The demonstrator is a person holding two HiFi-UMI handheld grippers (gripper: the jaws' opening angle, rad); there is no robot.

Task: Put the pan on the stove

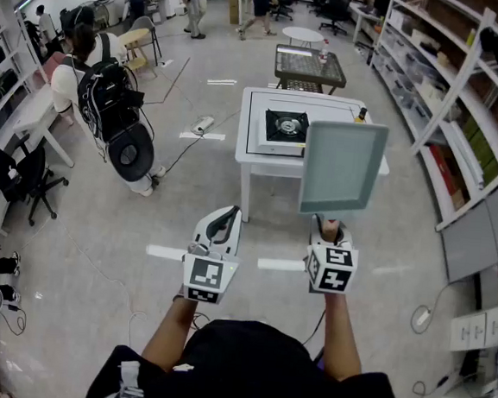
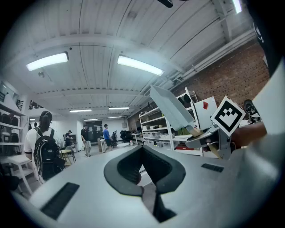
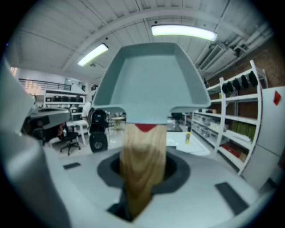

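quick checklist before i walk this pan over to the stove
1. Right tongs clamped on the wooden handle: ok.
2. Pan held up in the air, not yet on anything: ok.
3. Stove burner bare, nothing resting on it: ok.
4. Burner lit or off: cannot tell.
5. Left tongs together with nothing between them, free to help: ok.
6. Floor between the person and the white table shows no obstacle straight ahead: ok.
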